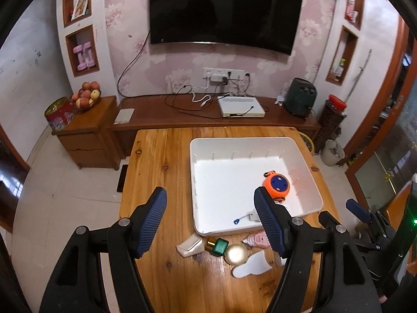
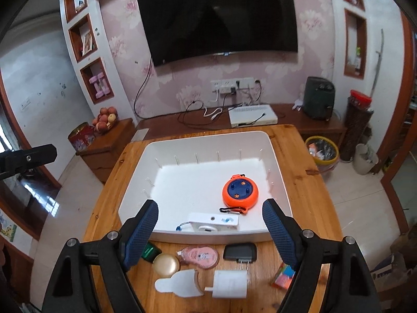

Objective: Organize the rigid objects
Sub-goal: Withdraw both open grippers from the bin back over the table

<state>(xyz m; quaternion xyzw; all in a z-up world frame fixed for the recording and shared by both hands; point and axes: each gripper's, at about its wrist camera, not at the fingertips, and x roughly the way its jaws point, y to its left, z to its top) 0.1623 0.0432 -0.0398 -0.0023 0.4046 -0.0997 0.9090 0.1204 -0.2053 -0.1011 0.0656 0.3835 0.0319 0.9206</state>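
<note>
A white tray (image 1: 308, 172) (image 2: 135, 182) sits on the wooden table. Inside it lie an orange and blue round reel (image 1: 278, 185) (image 2: 240, 190) and a small white box with a blue cord (image 1: 252, 215) (image 2: 213, 223). In front of the tray lie a green bottle (image 1: 219, 246) (image 2: 149, 251), a gold compact (image 1: 236, 254) (image 2: 166, 264), a pink flat item (image 2: 199, 257), a white paddle shape (image 1: 251, 264) (image 2: 179, 283), a black plug (image 2: 239, 251) and a white adapter (image 2: 229, 284). My left gripper (image 1: 210, 193) and right gripper (image 2: 210, 203) hang above these, both open and holding nothing.
A cream flip case (image 1: 190, 245) lies left of the green bottle, and a colourful block (image 2: 284, 275) lies at the right near the table edge. Behind the table stands a low TV bench (image 1: 182, 114) with cables; a side cabinet (image 1: 86, 135) stands to the left.
</note>
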